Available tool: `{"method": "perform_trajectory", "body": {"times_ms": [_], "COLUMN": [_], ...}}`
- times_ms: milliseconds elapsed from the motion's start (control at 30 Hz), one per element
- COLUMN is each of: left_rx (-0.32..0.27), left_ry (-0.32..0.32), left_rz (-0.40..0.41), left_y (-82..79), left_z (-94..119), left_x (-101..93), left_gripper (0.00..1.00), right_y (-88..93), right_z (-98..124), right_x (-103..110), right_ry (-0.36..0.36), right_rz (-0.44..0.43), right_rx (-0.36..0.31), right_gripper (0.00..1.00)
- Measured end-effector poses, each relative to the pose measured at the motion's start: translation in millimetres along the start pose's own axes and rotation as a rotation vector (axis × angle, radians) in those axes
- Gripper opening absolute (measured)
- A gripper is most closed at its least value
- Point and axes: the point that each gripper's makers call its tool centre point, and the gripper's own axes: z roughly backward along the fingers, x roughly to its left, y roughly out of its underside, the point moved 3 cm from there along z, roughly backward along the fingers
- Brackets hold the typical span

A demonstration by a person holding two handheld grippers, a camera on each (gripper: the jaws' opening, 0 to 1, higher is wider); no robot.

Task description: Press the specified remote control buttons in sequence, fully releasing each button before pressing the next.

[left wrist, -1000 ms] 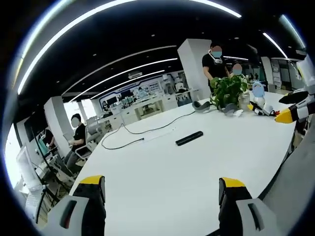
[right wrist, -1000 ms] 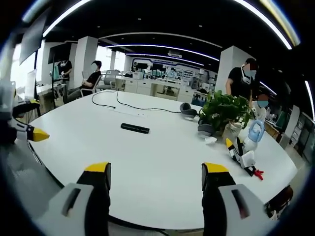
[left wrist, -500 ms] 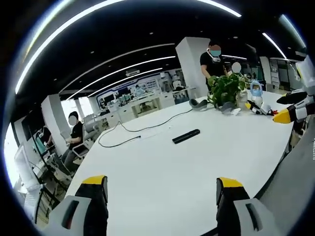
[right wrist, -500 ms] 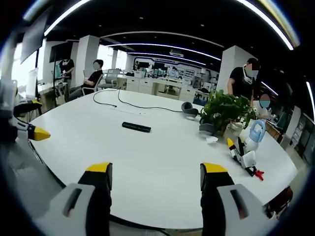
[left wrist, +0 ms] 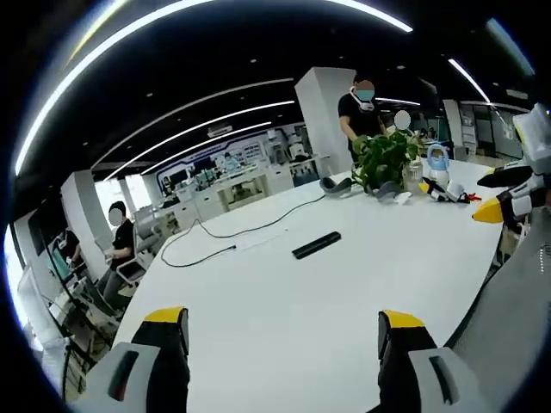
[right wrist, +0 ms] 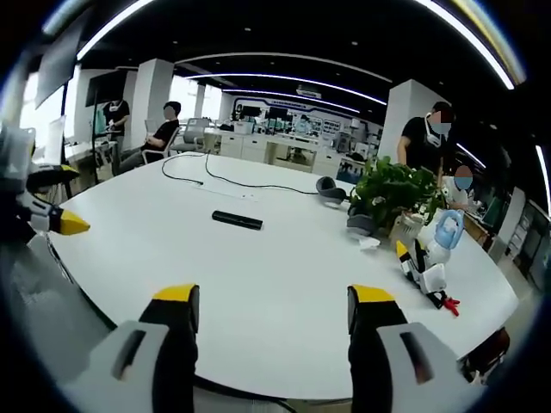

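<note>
A black remote control [left wrist: 316, 245] lies flat near the middle of the big white table [left wrist: 284, 301], far beyond my left gripper [left wrist: 282, 323], whose yellow-tipped jaws stand wide apart and hold nothing. The right gripper view has the same remote control [right wrist: 237, 220] well ahead of my right gripper [right wrist: 273, 299], which is open and empty too. The right gripper's yellow tip [left wrist: 487, 210] enters the left gripper view at the right edge, and the left gripper's tip [right wrist: 69, 226] enters the right gripper view at the left edge.
A potted green plant [right wrist: 392, 194], grey headphones [right wrist: 329, 190], a small white and blue toy robot [right wrist: 435, 249] and a black cable [right wrist: 219, 182] lie on the table's far side. A person [right wrist: 426, 138] stands behind the plant; others sit at desks beyond.
The left gripper view has shifted slightly, so the remote and plant sit a bit further left in it. The right gripper view is almost unchanged. Both grippers stay open.
</note>
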Motion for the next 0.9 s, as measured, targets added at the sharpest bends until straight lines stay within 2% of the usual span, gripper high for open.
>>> {"method": "perform_trajectory", "body": {"times_ms": [233, 400, 600, 900], "left_rx": [-0.009, -0.017, -0.036, -0.02], "left_ry": [0.033, 0.06, 0.096, 0.21], "left_rz": [-0.082, -0.108, -0.152, -0.192], "left_y": [-16.9, -31.3, -53.3, -72.3], "left_z": [-22.9, -41.9, -69.5, -118.5], "left_x": [9.6, 17.2, 22.7, 16.6], "left_gripper": [0.95, 0.94, 0.93, 0.91], "right_y": [2.9, 3.5, 6.1, 10.2], "right_z": [-1.1, -0.8, -0.9, -1.9], "right_x": [1.4, 1.2, 4.6, 6.7], "right_ry": [0.0, -0.004, -0.034, -0.061], "right_rz": [0.018, 0.011, -0.005, -0.019], "right_rx": [0.022, 0.025, 0.046, 0.075], "right_gripper": [0.7, 0.64, 0.48, 0.27]}}
